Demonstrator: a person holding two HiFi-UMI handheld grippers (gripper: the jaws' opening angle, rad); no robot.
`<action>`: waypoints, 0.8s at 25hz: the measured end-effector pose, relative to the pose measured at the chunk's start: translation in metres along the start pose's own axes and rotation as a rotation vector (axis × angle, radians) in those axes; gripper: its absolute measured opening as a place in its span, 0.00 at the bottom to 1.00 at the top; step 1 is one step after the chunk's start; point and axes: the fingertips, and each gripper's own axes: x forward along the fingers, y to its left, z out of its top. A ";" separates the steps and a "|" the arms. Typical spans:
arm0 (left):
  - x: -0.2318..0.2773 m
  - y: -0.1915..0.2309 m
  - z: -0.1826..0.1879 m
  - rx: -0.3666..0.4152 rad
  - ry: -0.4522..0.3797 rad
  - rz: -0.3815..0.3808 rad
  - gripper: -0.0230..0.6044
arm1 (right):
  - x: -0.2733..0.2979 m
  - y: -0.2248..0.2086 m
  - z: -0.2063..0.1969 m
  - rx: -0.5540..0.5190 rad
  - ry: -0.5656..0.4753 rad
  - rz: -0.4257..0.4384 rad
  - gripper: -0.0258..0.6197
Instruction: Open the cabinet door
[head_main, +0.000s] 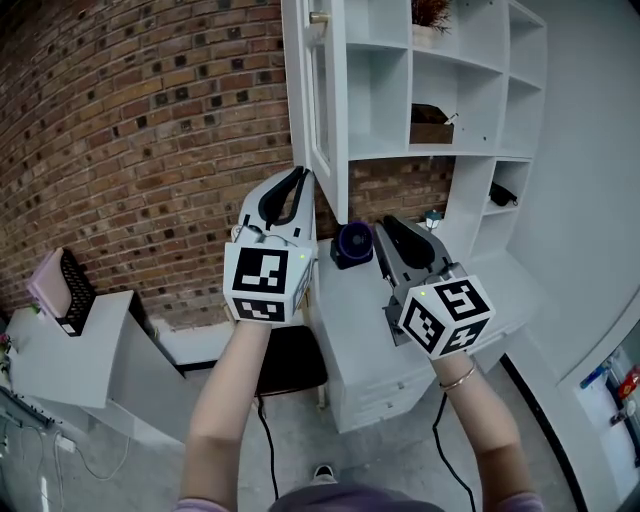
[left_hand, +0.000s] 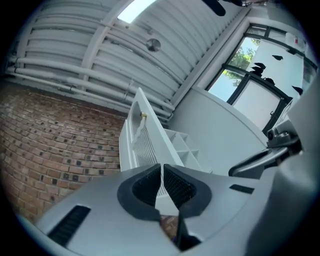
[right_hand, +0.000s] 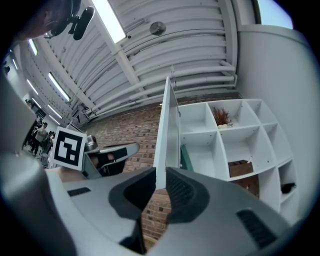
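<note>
A: How did the two tools stand, near the person?

B: The left hand-held gripper (head_main: 297, 180) had its jaws pressed almost together, with nothing between them. The right hand-held gripper (head_main: 390, 228) had its jaws a little apart, and they also pinched nothing. Both pointed upward over the white desk (head_main: 345, 300).

A: And where was the cabinet door?

B: The cabinet door (head_main: 326, 110) was swung open, edge-on to the person, above and between the two grippers. The left tips were near its lower edge; whether they touched, I could not tell. A brass knob (head_main: 318, 17) sat high on the door.

A: What was behind?

B: A dark round object (head_main: 352, 243) stood on the desk. The open shelves (head_main: 470, 150) held a brown box (head_main: 430, 125) and a plant (head_main: 430, 12). A brick wall (head_main: 150, 130) was the farthest.
</note>
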 end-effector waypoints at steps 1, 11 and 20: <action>-0.005 -0.005 -0.008 -0.008 0.015 -0.001 0.07 | -0.003 0.001 -0.004 0.005 0.007 0.001 0.11; -0.055 -0.043 -0.088 -0.125 0.181 0.006 0.04 | -0.040 -0.005 -0.039 0.000 0.057 -0.026 0.04; -0.096 -0.079 -0.135 -0.212 0.302 -0.031 0.04 | -0.076 -0.006 -0.087 0.071 0.141 -0.057 0.04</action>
